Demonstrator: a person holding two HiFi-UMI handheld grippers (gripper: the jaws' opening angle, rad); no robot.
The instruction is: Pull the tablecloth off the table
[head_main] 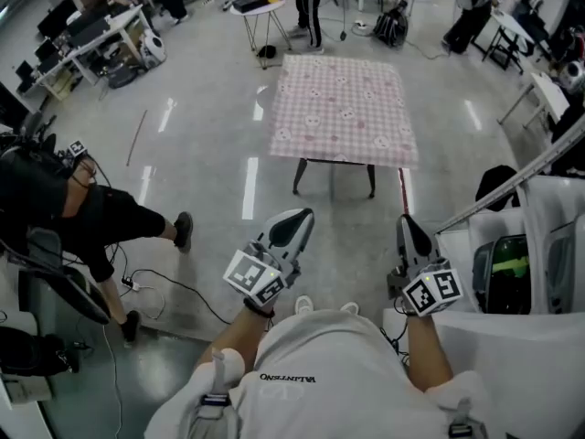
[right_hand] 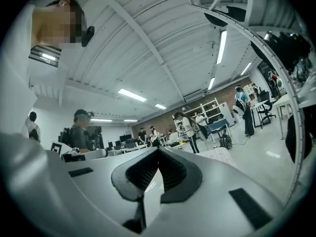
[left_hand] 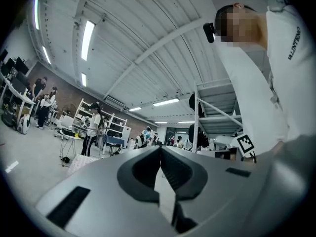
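A pink checked tablecloth (head_main: 343, 108) covers a small table with dark legs (head_main: 300, 176), standing on the grey floor a few steps ahead of me. Both grippers are held near my waist, well short of the table and pointing towards it. My left gripper (head_main: 297, 218) is shut with nothing between its jaws. My right gripper (head_main: 405, 223) is also shut and empty. In the left gripper view the gripper (left_hand: 160, 151) points up and the tablecloth (left_hand: 78, 163) is a small patch low at the left. The right gripper view has the gripper (right_hand: 158, 151) with the tablecloth (right_hand: 217, 154) far off.
A person (head_main: 87, 210) sits at the left with cables (head_main: 169, 286) on the floor nearby. A white rack (head_main: 539, 245) stands close at my right. Behind the table are a small round table (head_main: 260, 5), a standing person (head_main: 309, 7) and desks (head_main: 87, 44).
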